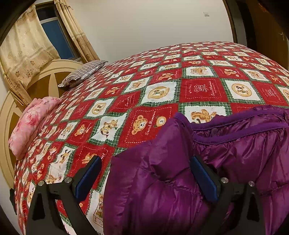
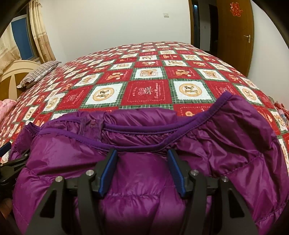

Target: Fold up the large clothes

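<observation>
Jacket: purple puffer jacket (image 2: 144,180) lies bunched on the bed (image 2: 148,90).
Left gripper (image 1: 144,173): spread wide, astride the jacket's edge.
Right gripper (image 2: 142,170): spread, fabric between unpressed.

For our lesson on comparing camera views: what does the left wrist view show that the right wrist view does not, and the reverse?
Only the left wrist view shows the whole pink pillow. Only the right wrist view shows the wooden door with its red decoration. Both show the purple jacket, the patterned bedspread, the striped pillow and the curtained window.

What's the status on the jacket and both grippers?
Left gripper open over jacket's edge. Right gripper open, fingers straddling puffy fabric. Purple jacket lies unfolded on bedspread. Nothing in the way.
</observation>
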A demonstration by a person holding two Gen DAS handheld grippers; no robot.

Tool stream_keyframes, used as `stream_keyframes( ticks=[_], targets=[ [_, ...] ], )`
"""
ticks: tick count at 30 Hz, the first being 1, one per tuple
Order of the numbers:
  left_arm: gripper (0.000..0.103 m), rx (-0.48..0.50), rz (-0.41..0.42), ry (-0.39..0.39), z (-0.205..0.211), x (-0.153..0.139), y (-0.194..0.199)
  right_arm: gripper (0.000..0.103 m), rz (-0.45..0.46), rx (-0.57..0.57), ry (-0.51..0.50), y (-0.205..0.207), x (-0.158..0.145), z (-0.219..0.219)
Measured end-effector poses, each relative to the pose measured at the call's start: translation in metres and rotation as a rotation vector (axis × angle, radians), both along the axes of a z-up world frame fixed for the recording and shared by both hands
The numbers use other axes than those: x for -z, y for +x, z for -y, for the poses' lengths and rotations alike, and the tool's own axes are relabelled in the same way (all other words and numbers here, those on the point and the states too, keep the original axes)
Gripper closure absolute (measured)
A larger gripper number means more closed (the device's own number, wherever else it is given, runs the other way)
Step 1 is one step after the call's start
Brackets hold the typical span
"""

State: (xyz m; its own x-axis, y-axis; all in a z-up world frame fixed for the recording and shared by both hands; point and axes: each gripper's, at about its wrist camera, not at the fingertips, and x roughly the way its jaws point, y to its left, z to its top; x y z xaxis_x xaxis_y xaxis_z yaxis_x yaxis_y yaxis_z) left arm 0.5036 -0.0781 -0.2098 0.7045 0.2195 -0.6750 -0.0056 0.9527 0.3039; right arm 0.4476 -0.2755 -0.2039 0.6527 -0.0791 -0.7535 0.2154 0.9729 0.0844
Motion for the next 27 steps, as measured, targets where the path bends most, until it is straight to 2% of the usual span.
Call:
stream_keyframes(
  ticks=[4, 7, 8, 10, 12, 15, 17, 18, 21, 27],
  targets=[
    [0.004, 0.0, -0.012, -0.003, -0.001, -0.001, 0.002, 0.043, -0.007, 0.0, -0.014, 0.001, 0.0, -0.002],
    [0.004, -0.016, -0.039, -0.027, -0.005, -0.015, -0.001, 0.043, -0.036, -0.003, -0.034, 0.003, -0.004, -0.003],
    [0.004, -0.014, -0.021, -0.06, -0.007, -0.024, -0.007, 0.044, -0.043, 0.009, -0.049, 0.001, -0.009, -0.005],
    [0.004, 0.015, 0.045, -0.131, -0.005, -0.045, -0.023, 0.044, 0.012, 0.058, -0.059, -0.009, -0.027, -0.008],
    [0.004, 0.056, 0.065, -0.153, 0.006, -0.053, -0.031, 0.042, 0.059, 0.071, -0.045, -0.013, -0.043, -0.017],
    [0.004, 0.104, 0.048, -0.107, 0.027, -0.043, -0.031, 0.042, 0.044, 0.005, -0.049, -0.004, -0.047, -0.039],
    [0.004, 0.103, 0.011, -0.077, 0.035, -0.026, -0.026, 0.042, 0.004, -0.021, -0.097, 0.004, -0.033, -0.05],
    [0.004, 0.101, -0.008, -0.09, 0.034, -0.02, -0.024, 0.042, -0.029, -0.012, -0.095, 0.008, -0.022, -0.048],
    [0.004, 0.095, -0.009, -0.126, 0.031, -0.017, -0.022, 0.042, -0.023, 0.009, -0.031, 0.006, -0.008, -0.034],
    [0.003, 0.08, 0.009, -0.068, 0.039, -0.013, -0.023, 0.038, -0.041, -0.012, -0.083, 0.01, -0.002, -0.043]
  ],
)
